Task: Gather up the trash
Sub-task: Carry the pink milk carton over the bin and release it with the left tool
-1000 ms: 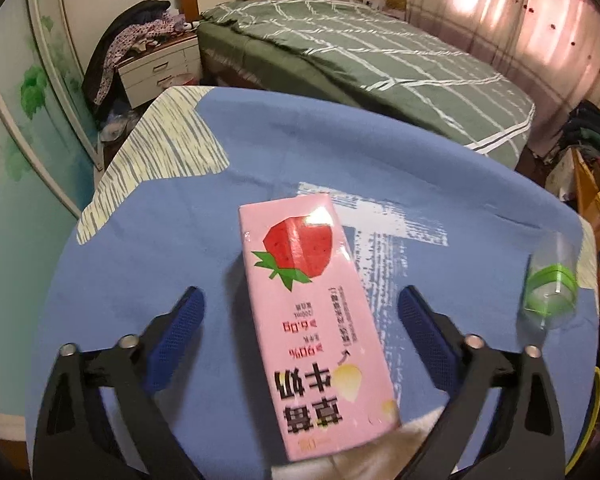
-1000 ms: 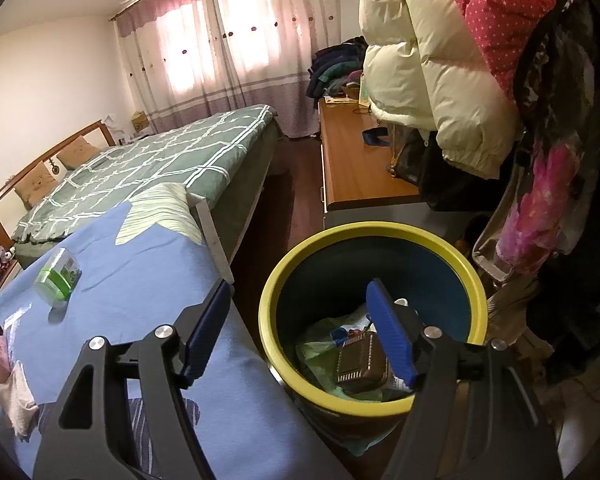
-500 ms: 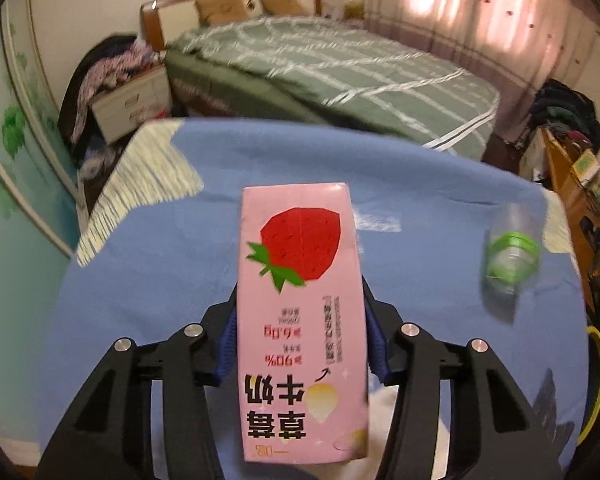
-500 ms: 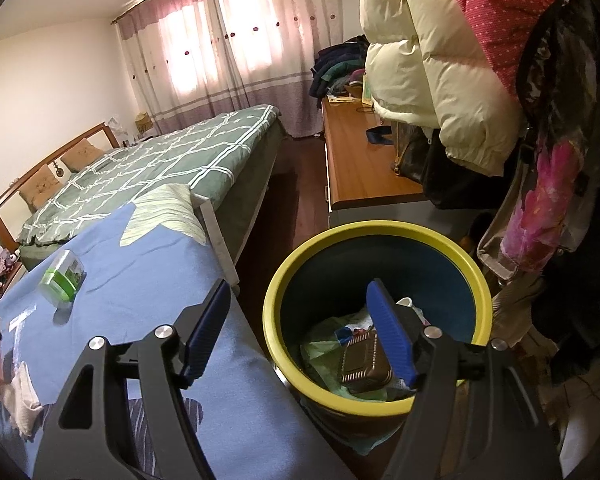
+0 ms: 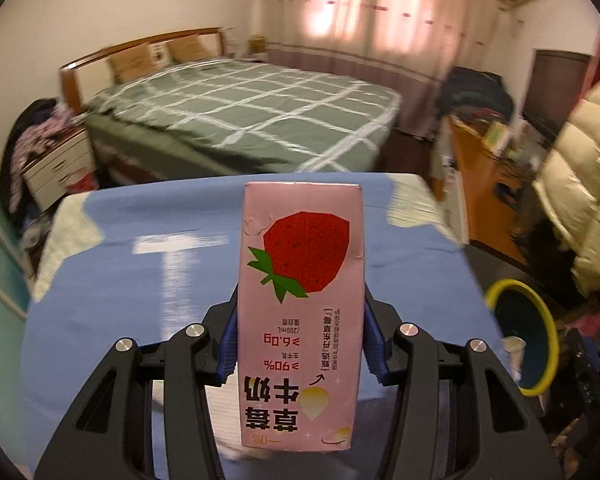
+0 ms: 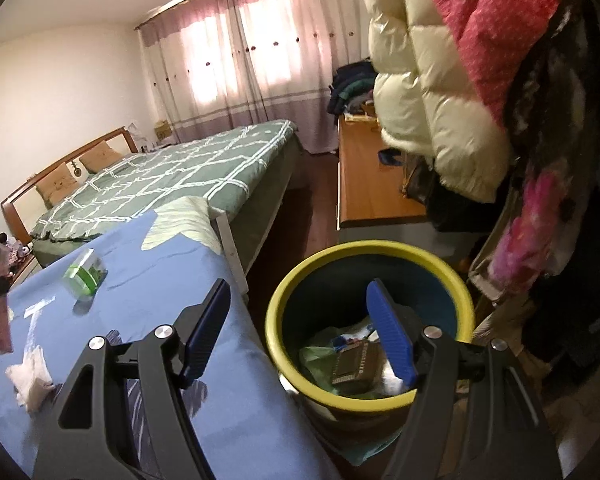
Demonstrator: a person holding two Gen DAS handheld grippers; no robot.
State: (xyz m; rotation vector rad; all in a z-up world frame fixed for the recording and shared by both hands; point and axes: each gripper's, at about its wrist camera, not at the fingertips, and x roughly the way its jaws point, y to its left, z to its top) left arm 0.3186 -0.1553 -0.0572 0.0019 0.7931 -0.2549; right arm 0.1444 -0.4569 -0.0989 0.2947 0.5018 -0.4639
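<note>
above the blue tablecloth [image 5: 112, 280], left gripper [image 5: 300, 344] clamps a light, crushable strawberry milk carton [image 5: 300, 312] mid-body by its flat sides; right gripper [image 6: 300, 328] gapes empty above the bin [image 6: 380, 246].

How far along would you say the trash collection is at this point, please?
Done: wrappers and a dark box already lie in the yellow-rimmed bin. In hand: the left gripper is shut on the pink milk carton, lifted off the table. Left: the green-labelled bottle and crumpled tissue; the right gripper is open, empty.

Matt pink paperboard milk carton [image 5: 300, 312]
</note>
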